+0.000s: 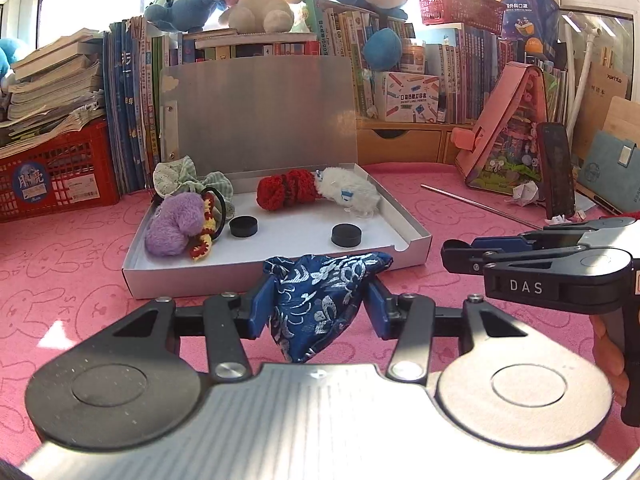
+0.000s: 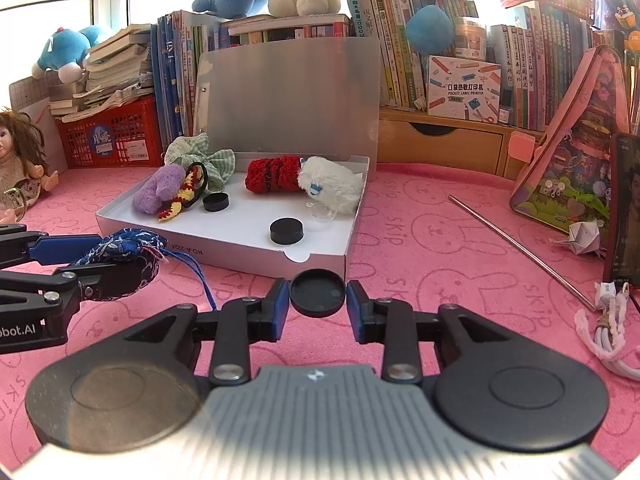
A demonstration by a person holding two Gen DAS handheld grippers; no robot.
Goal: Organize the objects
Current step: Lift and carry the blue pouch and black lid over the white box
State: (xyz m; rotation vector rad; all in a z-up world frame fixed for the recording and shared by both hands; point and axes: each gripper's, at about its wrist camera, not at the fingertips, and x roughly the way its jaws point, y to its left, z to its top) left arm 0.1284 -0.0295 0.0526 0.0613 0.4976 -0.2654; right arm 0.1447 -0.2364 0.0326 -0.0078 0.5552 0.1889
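My left claw (image 1: 318,304) pinches the pouch (image 1: 320,292), right claw (image 2: 318,308) grips 1 cap (image 2: 317,293); the cap's rim could slip short of the box (image 2: 320,258).

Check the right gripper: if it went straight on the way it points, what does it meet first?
Probably the front wall of the open white box, directly ahead of the right gripper, which is shut on a black round lid. Depth is unclear; it might land on the pink tablecloth just short.

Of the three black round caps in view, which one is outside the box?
The black cap held between the right gripper's fingers, hollow side showing. The other two caps lie flat on the white box floor.
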